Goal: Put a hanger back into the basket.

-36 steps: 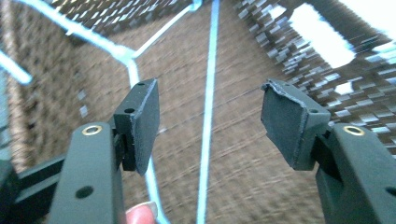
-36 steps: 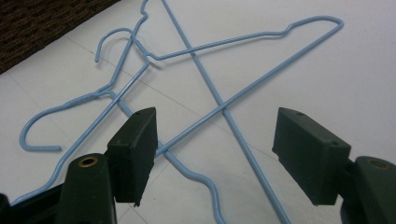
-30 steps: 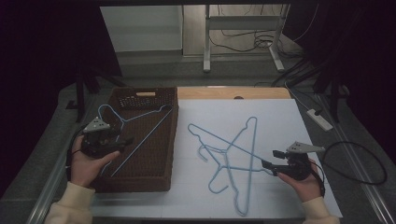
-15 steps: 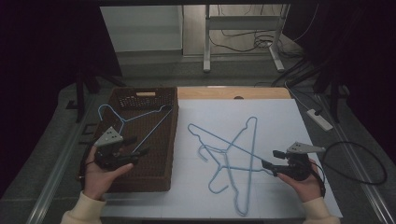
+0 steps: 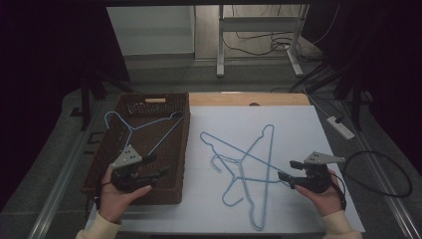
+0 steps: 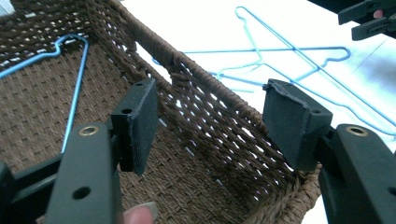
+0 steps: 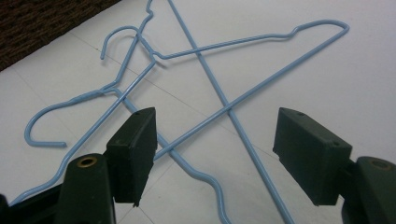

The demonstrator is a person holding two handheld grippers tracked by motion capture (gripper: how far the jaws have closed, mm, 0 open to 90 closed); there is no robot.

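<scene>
A brown wicker basket (image 5: 175,149) stands at the table's left with one blue wire hanger (image 5: 144,127) lying in it. More blue hangers (image 5: 249,162) lie crossed over each other on the white sheet (image 5: 298,124). My left gripper (image 5: 155,166) hovers open over the basket's near right part; its own view shows the basket wall (image 6: 210,107) between its spread pads (image 6: 140,123) and the hanger inside (image 6: 77,88). My right gripper (image 5: 287,171) is open, low at the right edge of the crossed hangers (image 7: 210,93), whose wires run between its pads (image 7: 135,149) untouched.
A white power strip (image 5: 341,127) and a black cable loop (image 5: 383,174) lie off the table's right side. A bare wooden strip (image 5: 249,99) runs along the far edge. The basket's corner (image 7: 37,23) shows beyond the hangers in the right gripper view.
My left gripper has moved right and nearer to me, from the basket's left rim to over its near right part. The right gripper and the hangers have stayed put.
</scene>
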